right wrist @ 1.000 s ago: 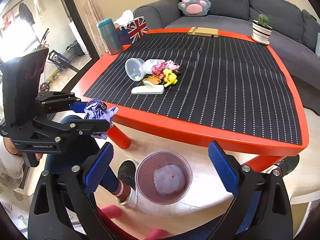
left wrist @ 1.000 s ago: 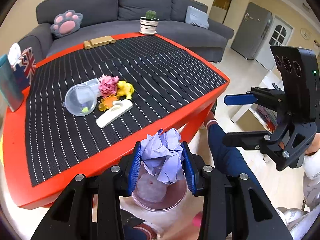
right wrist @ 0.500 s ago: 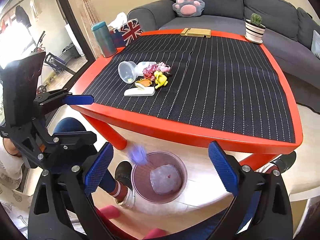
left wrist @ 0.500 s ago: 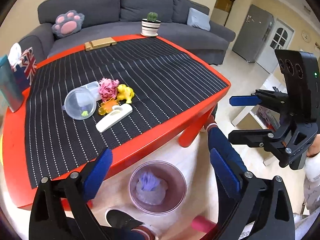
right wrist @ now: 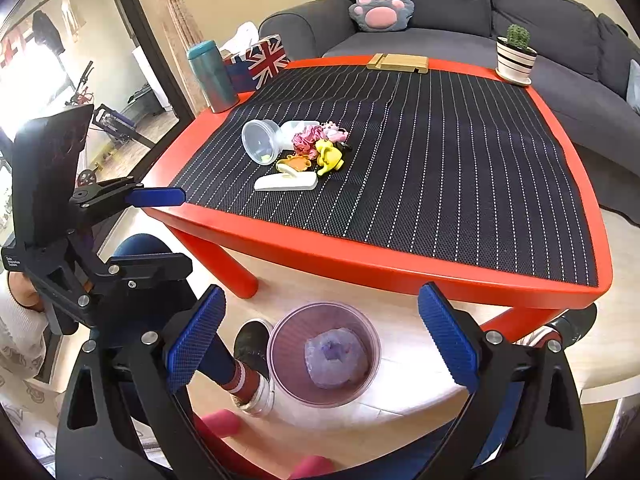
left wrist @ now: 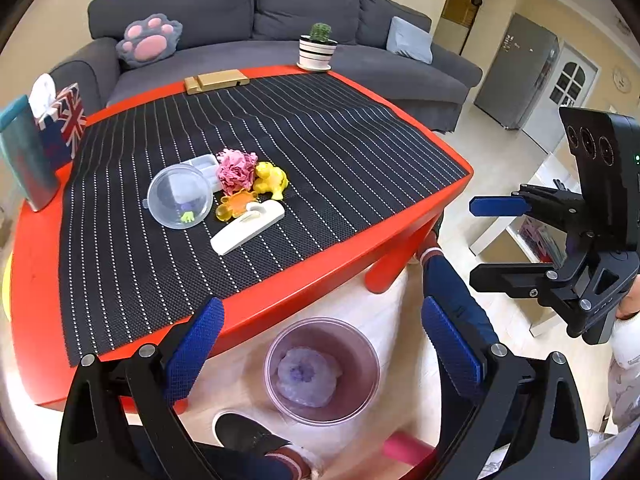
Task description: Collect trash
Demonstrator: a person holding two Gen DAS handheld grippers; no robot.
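Observation:
A translucent purple waste bin [left wrist: 370, 356] stands on the floor below the red table's near edge; it also shows in the right wrist view [right wrist: 276, 344]. Crumpled lilac paper [left wrist: 306, 376] lies inside it, also seen from the right [right wrist: 336, 356]. My left gripper [left wrist: 322, 354] is open and empty above the bin. My right gripper [right wrist: 320, 344] is open and empty above the bin too. On the table mat lies a pile: a clear plastic cup [left wrist: 180, 196], pink crumpled paper [left wrist: 236, 170], a yellow toy [left wrist: 272, 180], an orange piece [left wrist: 236, 206] and a white flat object [left wrist: 248, 232].
The red table [left wrist: 36, 280] carries a black striped mat [left wrist: 320, 144], a teal tumbler [right wrist: 212, 76], a Union Jack tissue box [right wrist: 264, 60], a wooden block [left wrist: 216, 80] and a potted cactus [left wrist: 318, 48]. A grey sofa [left wrist: 240, 8] stands behind. The person's legs and shoes [right wrist: 250, 356] are beside the bin.
My left gripper opened and dropped the lilac paper ball, which fell into the bin. Both grippers rose slightly; the right one stayed open.

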